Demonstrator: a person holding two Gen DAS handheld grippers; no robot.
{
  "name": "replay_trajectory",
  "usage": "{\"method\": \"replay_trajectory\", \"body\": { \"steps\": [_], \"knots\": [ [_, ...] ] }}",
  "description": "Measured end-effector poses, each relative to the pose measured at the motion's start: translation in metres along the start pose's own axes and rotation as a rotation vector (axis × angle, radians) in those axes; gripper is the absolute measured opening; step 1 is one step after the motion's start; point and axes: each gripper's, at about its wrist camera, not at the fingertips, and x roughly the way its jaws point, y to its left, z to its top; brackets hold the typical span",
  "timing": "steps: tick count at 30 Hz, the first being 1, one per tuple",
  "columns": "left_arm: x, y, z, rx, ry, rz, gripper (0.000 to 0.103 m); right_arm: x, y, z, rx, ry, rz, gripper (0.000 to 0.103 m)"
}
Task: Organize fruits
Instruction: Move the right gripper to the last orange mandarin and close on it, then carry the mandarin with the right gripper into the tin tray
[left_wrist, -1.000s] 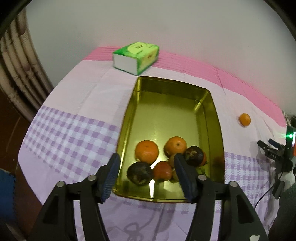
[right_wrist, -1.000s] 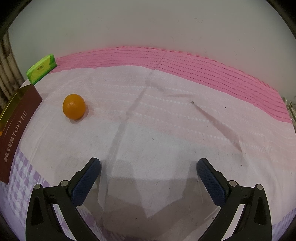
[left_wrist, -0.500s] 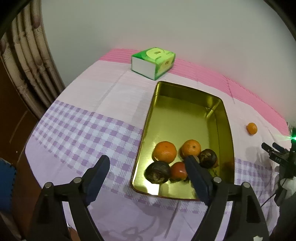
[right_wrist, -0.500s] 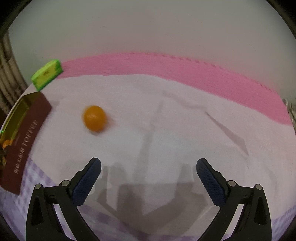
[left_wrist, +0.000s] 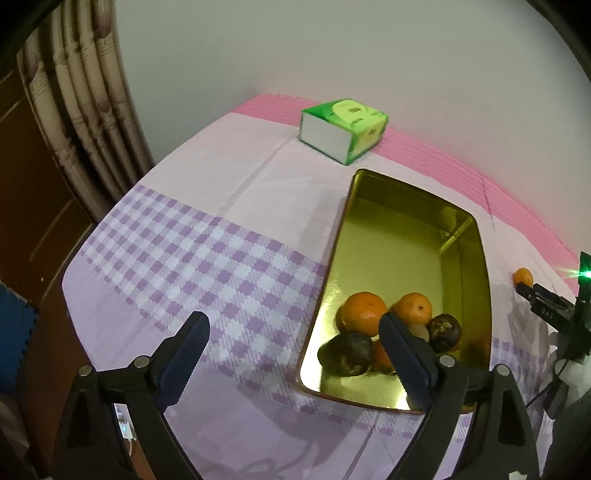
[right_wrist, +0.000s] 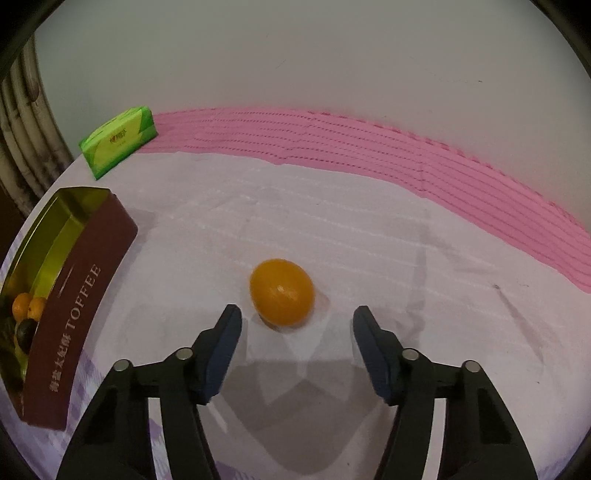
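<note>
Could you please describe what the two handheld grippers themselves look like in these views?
Both match: the left gripper and the right gripper have matte black angular linkage arms joined by round silver pivot bolts, ending in dark navy-blue padded jaws with a ribbed inner face. In the left wrist view, the right gripper's body shows a glowing green light, small white lettering and a thin black cable. No sleeves or hands show.

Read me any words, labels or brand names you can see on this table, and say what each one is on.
"TOFFEE": on the maroon side wall of the gold tin, running along its length.
Chinese characters beside "TOFFEE" on that same wall: too blurred to read.
Logo on the green tissue pack: too small and blurred to read.
"DAS" (uncertain): tiny lettering on the right gripper, seen from the left wrist view.
</note>
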Motion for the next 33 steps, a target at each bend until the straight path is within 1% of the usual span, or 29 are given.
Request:
{"method": "replay_trajectory", "body": {
  "steps": [3, 5, 7, 11, 12, 13, 23, 33],
  "knots": [
    [0.003, 0.001, 0.000, -0.006, 0.008, 0.017, 0.091, 0.006, 0.003, 0.004, -0.016, 0.004, -0.006, 0.062],
    [0.004, 0.002, 0.000, -0.005, 0.014, 0.025, 0.091, 0.010, 0.007, 0.006, -0.030, 0.003, -0.015, 0.060],
    [0.005, 0.002, 0.000, -0.004, 0.016, 0.030, 0.091, 0.012, 0.011, 0.007, -0.049, 0.006, -0.015, 0.049],
    [0.007, 0.004, 0.000, -0.007, 0.024, 0.034, 0.091, 0.013, 0.015, 0.007, -0.053, -0.003, -0.020, 0.044],
    [0.007, 0.003, 0.000, -0.007, 0.025, 0.035, 0.091, 0.013, 0.015, 0.007, -0.052, -0.005, -0.017, 0.039],
    [0.007, 0.003, 0.000, -0.007, 0.024, 0.035, 0.091, 0.013, 0.015, 0.007, -0.047, -0.005, -0.010, 0.038],
    [0.005, 0.000, 0.000, 0.012, 0.023, 0.034, 0.091, 0.010, 0.014, 0.002, -0.021, -0.001, 0.007, 0.037],
    [0.003, 0.000, -0.001, 0.009, 0.017, 0.030, 0.091, -0.013, 0.028, -0.009, -0.007, -0.009, 0.054, 0.037]
  ]
}}
